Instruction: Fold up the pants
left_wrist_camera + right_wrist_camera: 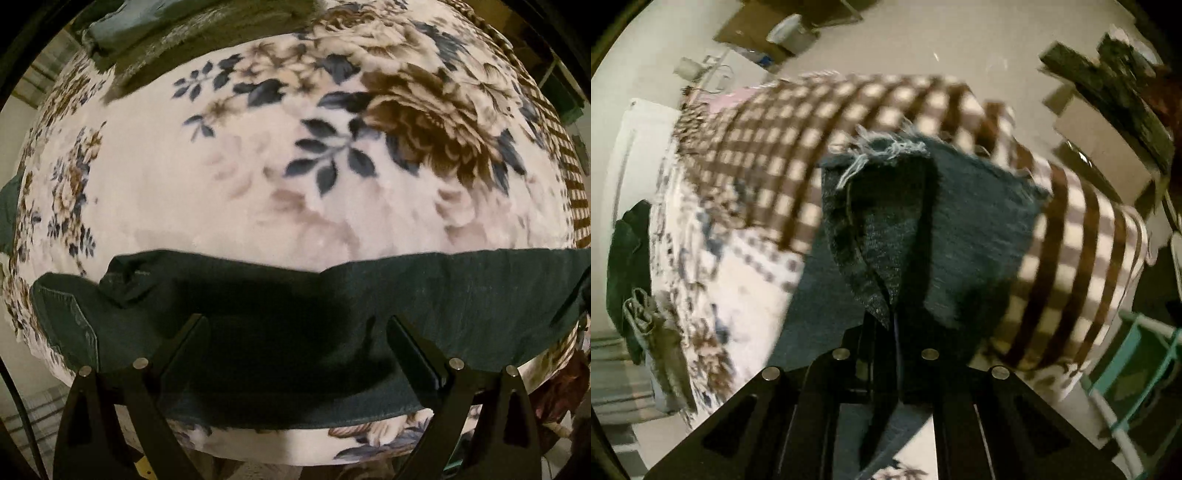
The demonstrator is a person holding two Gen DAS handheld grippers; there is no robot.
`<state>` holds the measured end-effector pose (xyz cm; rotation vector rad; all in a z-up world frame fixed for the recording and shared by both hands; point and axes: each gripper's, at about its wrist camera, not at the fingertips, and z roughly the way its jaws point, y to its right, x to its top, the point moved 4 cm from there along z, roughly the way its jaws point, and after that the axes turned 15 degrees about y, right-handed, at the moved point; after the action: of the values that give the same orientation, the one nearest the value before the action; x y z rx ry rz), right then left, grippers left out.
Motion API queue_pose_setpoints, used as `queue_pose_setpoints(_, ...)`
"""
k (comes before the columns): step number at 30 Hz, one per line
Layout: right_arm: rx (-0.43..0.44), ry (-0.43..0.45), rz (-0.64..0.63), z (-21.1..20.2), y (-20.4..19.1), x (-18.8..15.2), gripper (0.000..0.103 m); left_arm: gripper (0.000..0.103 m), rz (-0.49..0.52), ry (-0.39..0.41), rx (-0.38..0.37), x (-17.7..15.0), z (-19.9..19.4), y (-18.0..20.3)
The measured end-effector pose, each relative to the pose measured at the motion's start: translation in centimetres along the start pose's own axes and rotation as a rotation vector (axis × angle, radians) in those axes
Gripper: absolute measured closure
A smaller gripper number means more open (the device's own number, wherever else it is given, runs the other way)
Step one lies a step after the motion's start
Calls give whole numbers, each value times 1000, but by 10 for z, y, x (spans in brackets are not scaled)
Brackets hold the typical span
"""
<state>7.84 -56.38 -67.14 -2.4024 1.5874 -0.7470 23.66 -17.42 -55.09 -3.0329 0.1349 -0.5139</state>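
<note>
Left gripper (297, 334) gapes wide above dark pants (461, 291); right gripper (890, 325) pinches one frayed leg hem (886, 146). One floral blanket (184, 184) underneath. No readable writing.

Pants (461, 295) on seemingly bed-spread floral blanket (184, 192)

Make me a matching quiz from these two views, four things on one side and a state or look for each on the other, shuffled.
Things:
1. left gripper
2. right gripper
3. jeans
4. blanket

States:
A. floral print with a checked border
B. shut on a frayed hem
C. open above dark fabric
D. dark denim lying across the bed

Pairs: 1-C, 2-B, 3-D, 4-A
</note>
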Motion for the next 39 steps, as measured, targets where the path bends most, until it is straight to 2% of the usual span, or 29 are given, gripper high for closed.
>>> queue_pose_setpoints(2,-16,46,-49,-12,-11,7,95,5,-16,0,-8,-4,-3,-8)
queue_pose_setpoints(4,-64,31,-66,-16,-3,7,95,5,-29,-1,-28,-12,-2,-18)
queue_pose_setpoints(6,-173,-77,-39,-5,14,1,70,5,-30,-5,-44,-19,-1,-24)
queue_pose_setpoints(7,-195,-94,-17,-5,17,0,56,5,-32,-14,-61,-25,-1,-26)
queue_pose_setpoints(8,-179,-88,12,-7,18,-1,53,5,-34,-18,-73,-29,-1,-27)
queue_pose_setpoints(12,-82,-38,92,-33,18,-22,53,5,-19,-3,-98,-45,-5,-42)
queue_pose_setpoints(15,-66,-69,140,-17,10,-51,53,5,-18,-13,-98,-58,-1,-54)
queue_pose_setpoints(18,-82,-85,109,8,1,-68,56,5,-30,-23,-81,-70,9,-67)
queue_pose_setpoints(19,-125,-81,60,15,-3,-74,84,5,-34,-25,-72,-75,12,-71)
queue_pose_setpoints(20,-152,-71,17,19,-9,-79,96,5,-38,-29,-67,-79,15,-75)
queue_pose_setpoints(22,-247,-15,-157,13,-24,-83,97,5,-55,-42,-46,-89,22,-92)
queue_pose_setpoints(24,-322,-29,-292,16,-35,-89,96,5,-91,-61,-28,-97,25,-111)
queue_pose_setpoints(25,-325,-60,-356,17,-42,-94,95,5,-119,-75,-25,-102,25,-123)
queue_pose_setpoints(27,-292,-129,-352,12,-49,-104,87,5,-183,-85,-12,-114,19,-156)
queue_pose_setpoints(30,-141,-242,-261,-21,-66,-147,74,5,-289,-77,12,-130,6,-214)
queue_pose_setpoints(32,-52,-333,-224,-39,-85,-198,62,5,-400,-83,34,-145,1,-263)
queue_pose_setpoints(33,-4,-394,-199,-45,-96,-233,61,5,-449,-85,45,-151,1,-282)
queue_pose_setpoints(35,37,-475,-174,-44,-107,-283,61,5,-579,-106,64,-166,10,-335)
queue_pose_setpoints(36,52,-504,-161,-40,-114,-304,61,6,-619,-114,74,-171,15,-348)
queue_pose_setpoints(38,52,-533,-133,-32,-117,-340,61,7,-728,-117,79,-182,29,-386)
queue_pose_setpoints(39,47,-532,-118,-29,-117,-352,61,10,-757,-118,78,-185,34,-393)
